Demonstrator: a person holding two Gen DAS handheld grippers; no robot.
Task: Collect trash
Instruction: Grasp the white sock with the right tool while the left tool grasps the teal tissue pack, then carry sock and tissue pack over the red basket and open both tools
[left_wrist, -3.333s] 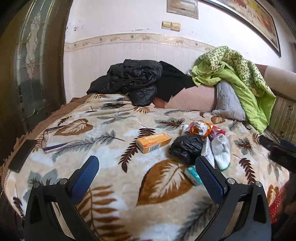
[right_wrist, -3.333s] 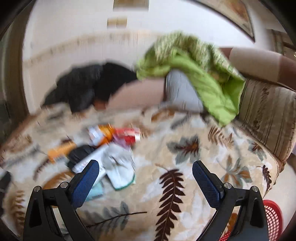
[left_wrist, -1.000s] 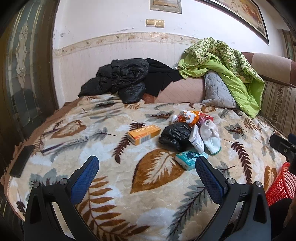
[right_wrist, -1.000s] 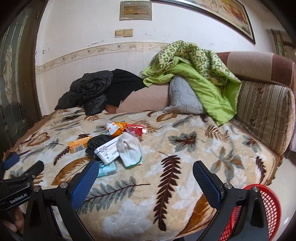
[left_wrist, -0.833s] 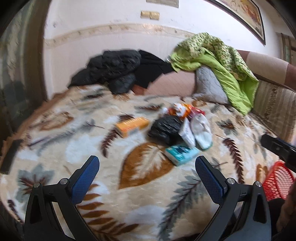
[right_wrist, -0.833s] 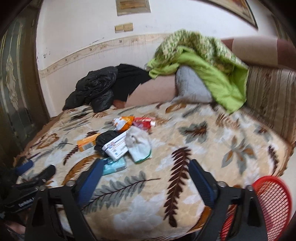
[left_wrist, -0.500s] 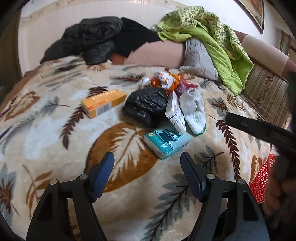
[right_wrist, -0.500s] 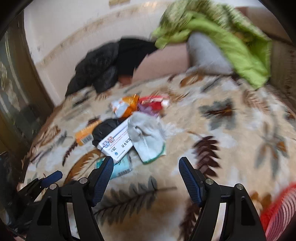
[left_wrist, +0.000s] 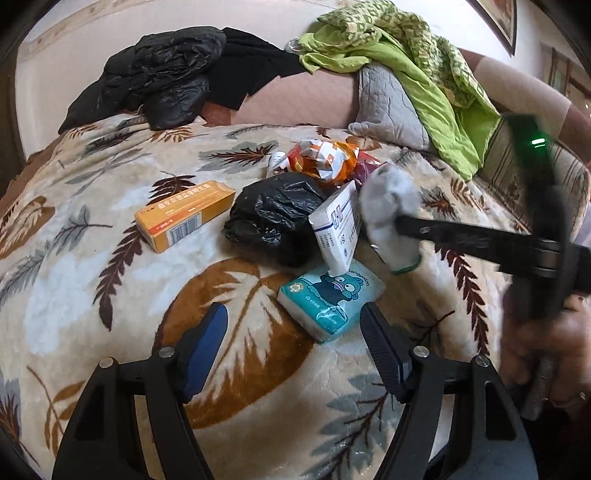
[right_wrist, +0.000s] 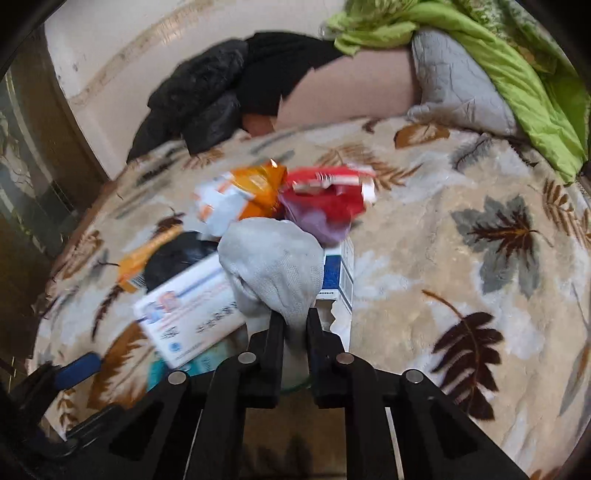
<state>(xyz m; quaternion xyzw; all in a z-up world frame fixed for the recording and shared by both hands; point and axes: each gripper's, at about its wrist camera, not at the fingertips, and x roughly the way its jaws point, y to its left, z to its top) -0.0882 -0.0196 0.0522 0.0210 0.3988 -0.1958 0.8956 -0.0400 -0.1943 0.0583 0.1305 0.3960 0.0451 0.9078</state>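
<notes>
Right gripper: fingers closing, pinching the grey-white sock, which lies on the white medicine box near the middle of the bed. Left gripper: fingers spread, nothing between them, above the blanket just near of the teal tissue pack. Farther left lie the black plastic bag and the orange box; the orange wrapper lies at the far side.
</notes>
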